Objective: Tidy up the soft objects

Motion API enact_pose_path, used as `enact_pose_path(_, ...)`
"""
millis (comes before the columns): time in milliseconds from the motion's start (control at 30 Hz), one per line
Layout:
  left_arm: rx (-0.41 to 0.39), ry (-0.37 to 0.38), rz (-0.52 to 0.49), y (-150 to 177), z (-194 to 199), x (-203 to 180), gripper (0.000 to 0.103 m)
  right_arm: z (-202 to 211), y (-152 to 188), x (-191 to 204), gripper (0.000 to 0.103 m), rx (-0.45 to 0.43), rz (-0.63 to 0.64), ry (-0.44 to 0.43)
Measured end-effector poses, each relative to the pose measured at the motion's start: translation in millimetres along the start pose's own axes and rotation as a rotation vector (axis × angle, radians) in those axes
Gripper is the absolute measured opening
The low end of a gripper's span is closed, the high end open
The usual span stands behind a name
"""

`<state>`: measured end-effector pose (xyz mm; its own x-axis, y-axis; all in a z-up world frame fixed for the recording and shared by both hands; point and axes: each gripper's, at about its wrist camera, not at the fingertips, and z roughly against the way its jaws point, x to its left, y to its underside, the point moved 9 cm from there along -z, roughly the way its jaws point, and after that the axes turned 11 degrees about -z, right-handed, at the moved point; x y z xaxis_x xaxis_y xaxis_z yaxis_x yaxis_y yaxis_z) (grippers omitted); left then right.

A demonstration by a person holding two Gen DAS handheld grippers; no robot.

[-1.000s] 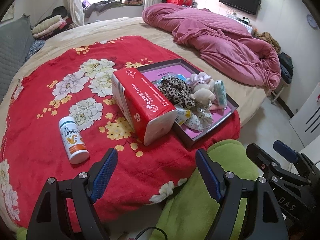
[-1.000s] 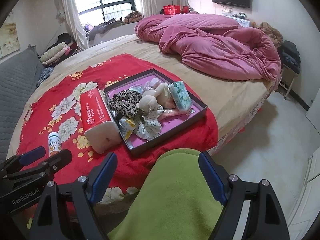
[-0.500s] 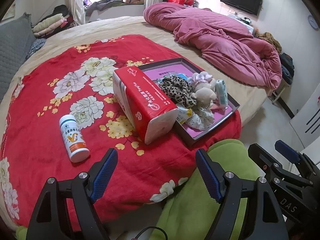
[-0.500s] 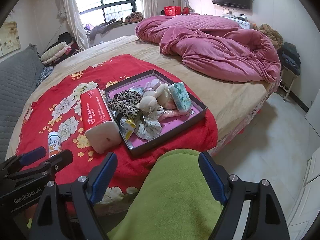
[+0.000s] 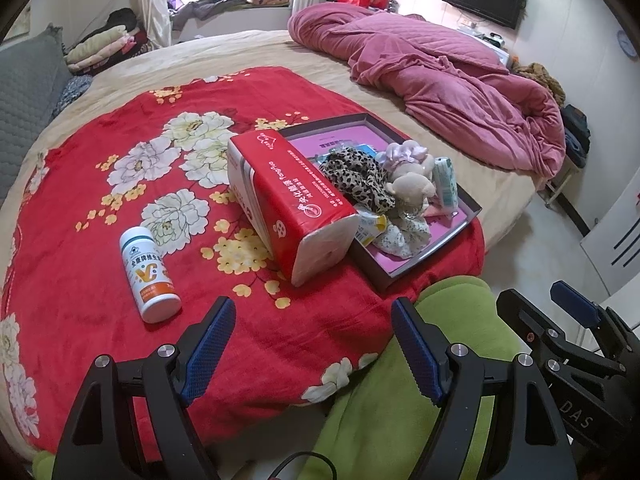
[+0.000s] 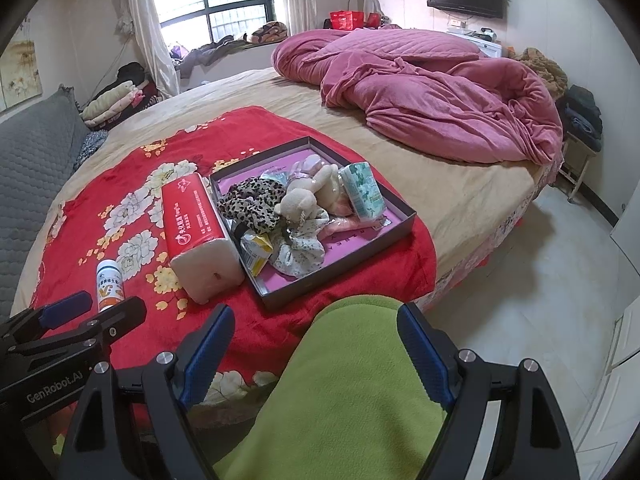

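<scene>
A dark tray (image 5: 472, 210) (image 6: 408, 210) with a pink floor lies on the red floral blanket (image 5: 80, 184) (image 6: 132, 200). It holds a leopard-print scrunchie (image 5: 356, 178) (image 6: 252, 202), a small plush toy (image 5: 410, 186) (image 6: 298, 200), a floral scrunchie (image 6: 298, 250), a tissue pack (image 6: 362, 190) and other small soft items. A red tissue pack (image 5: 288, 196) (image 6: 198, 224) leans against the tray's left side. A white bottle (image 5: 148, 276) (image 6: 108, 286) lies on the blanket. My left gripper (image 5: 312, 344) and right gripper (image 6: 312, 348) are open and empty, held back near the bed's edge.
A green-clad leg (image 5: 408, 400) (image 6: 352, 392) fills the space below both grippers. A crumpled pink duvet (image 5: 440, 84) (image 6: 420, 96) lies at the far right of the bed. A grey sofa (image 6: 28, 160) stands at the left. The floor (image 6: 540, 272) is to the right.
Both views have shifted very slightly; the objects and both open grippers stand as before.
</scene>
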<state>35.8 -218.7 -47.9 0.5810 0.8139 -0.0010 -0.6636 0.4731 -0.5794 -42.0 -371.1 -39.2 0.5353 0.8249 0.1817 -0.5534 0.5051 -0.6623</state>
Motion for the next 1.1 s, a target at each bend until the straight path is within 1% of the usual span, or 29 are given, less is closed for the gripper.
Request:
enact_pose_path(967,0.012,-0.015,0.007,4,-5,3,0.081,-1,1,-3,0.083,0.007,0.000,0.004)
enact_pose_path(1100,0.012,0.008,0.015,3,-10,4,0.081,-1,1,-4,0.083,0.014,0.002,0.003)
